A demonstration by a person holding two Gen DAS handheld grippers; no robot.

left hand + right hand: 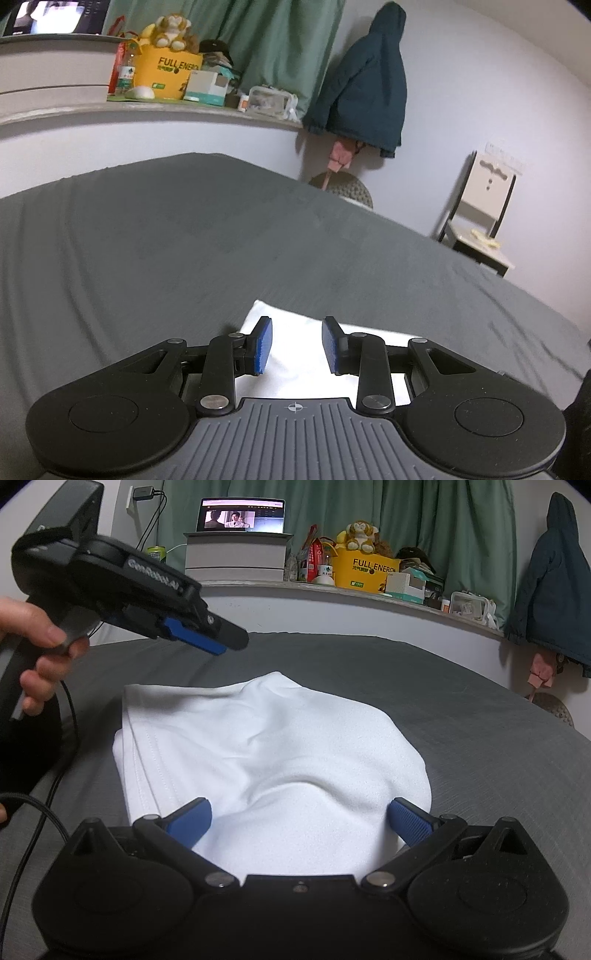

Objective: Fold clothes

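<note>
Right wrist view shows a white garment [258, 753], already doubled over into a rough bundle, lying on the grey bed [461, 709], nearer its front edge than the cluttered shelf [332, 590] behind. The right gripper [299, 819] hangs just over the near edge of the garment with its blue pads spread wide and nothing pinched; whether the tips touch the cloth is hard to tell. Left of the garment and raised above it, the left gripper [218, 642] is held in a hand [40, 653]. In the left wrist view the left gripper's pads stand partly apart and empty, with a corner of the garment below them. The bundle looks humped in the middle and its stitched hems on the left side are not lined up, so the fold seems unfinished. The risk, as I judge it, is a grab that catches only the top layer: lifting that would peel the bundle open. Pressing down unevenly could also drag the garment across the bed and wrinkle the sheet.
</note>
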